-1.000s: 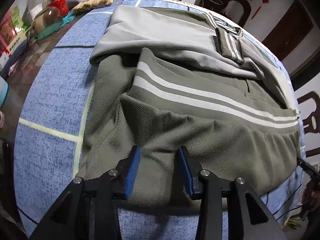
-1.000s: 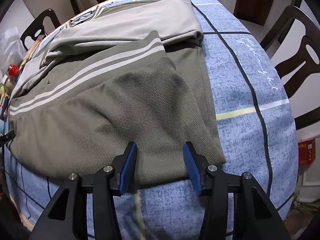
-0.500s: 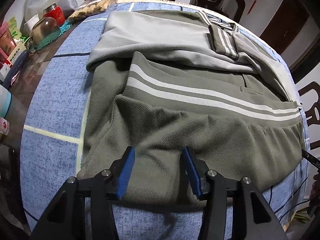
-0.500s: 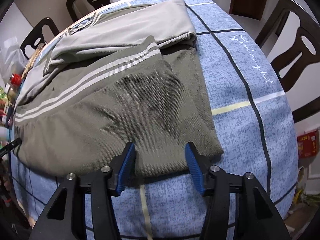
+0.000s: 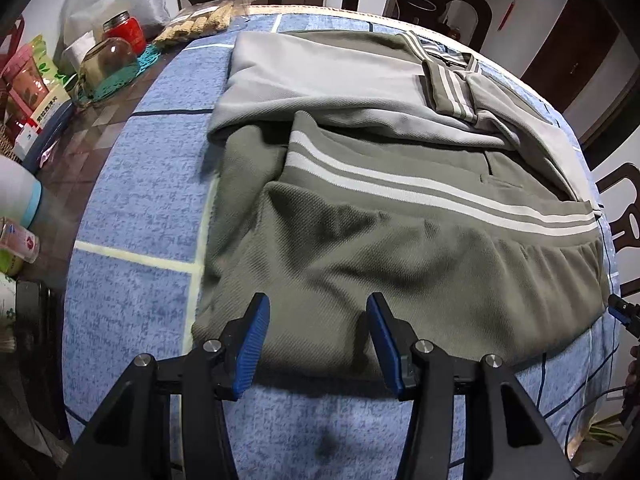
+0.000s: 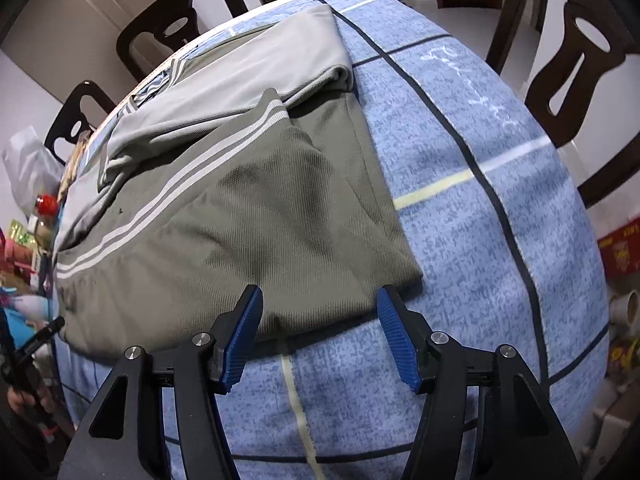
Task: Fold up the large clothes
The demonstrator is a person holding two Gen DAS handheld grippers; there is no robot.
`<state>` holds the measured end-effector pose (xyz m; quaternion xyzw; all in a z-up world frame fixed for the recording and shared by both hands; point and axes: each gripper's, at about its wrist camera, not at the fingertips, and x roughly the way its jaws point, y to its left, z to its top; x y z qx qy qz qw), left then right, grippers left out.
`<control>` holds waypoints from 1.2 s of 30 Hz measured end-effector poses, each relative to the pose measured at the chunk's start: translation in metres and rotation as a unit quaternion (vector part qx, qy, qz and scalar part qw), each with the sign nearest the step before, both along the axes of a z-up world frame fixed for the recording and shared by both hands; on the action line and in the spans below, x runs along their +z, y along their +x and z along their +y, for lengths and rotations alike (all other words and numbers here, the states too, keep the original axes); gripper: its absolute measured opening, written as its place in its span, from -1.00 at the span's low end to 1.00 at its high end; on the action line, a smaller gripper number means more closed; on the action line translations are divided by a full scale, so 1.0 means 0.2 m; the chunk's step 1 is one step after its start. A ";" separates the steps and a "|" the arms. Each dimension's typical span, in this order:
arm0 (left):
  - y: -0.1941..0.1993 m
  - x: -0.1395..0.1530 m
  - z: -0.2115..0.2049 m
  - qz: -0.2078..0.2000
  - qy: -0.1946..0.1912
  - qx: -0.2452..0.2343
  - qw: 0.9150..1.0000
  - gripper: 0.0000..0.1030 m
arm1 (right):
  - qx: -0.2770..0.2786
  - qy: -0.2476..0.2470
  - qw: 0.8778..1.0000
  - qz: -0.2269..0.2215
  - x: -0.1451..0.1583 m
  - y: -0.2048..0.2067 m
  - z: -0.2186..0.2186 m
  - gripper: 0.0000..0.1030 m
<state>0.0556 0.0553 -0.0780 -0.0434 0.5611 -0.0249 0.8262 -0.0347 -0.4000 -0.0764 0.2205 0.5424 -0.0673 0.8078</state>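
An olive and grey polo shirt point(image 5: 400, 216) with two white stripes lies partly folded on the blue checked tablecloth point(image 5: 132, 208). Its olive lower part is doubled over towards me; the grey upper part and collar point(image 5: 448, 68) lie beyond. My left gripper point(image 5: 318, 316) hovers open over the near folded edge, with cloth below its blue pads but not pinched. In the right wrist view the same shirt point(image 6: 240, 200) fills the left half. My right gripper point(image 6: 320, 308) hangs over the shirt's near right corner, its jaws opening and gripping nothing.
Jars point(image 5: 116, 52), packets and boxes crowd the table's left side. Dark wooden chairs point(image 6: 568, 52) ring the table. A red box point(image 6: 620, 252) sits on the floor at right. Bare tablecloth point(image 6: 480, 184) lies right of the shirt.
Both grippers let go of the shirt's near edge, widened and drew back a little towards me. The folded olive layer now lies flat on the table.
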 end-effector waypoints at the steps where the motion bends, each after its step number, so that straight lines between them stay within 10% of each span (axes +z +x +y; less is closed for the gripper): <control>1: -0.01 0.00 0.01 0.000 0.000 0.004 1.000 0.01 | -0.002 0.005 1.000 0.001 -0.01 -0.01 0.00 0.18; 23: -0.12 -0.16 0.30 0.024 -0.135 0.150 0.979 0.10 | -0.097 0.148 0.983 -0.050 -0.12 -0.05 -0.12 0.34; 36: -0.09 -0.14 0.38 0.009 -0.104 0.184 0.977 0.11 | -0.106 0.157 0.980 -0.063 -0.14 -0.04 -0.15 0.19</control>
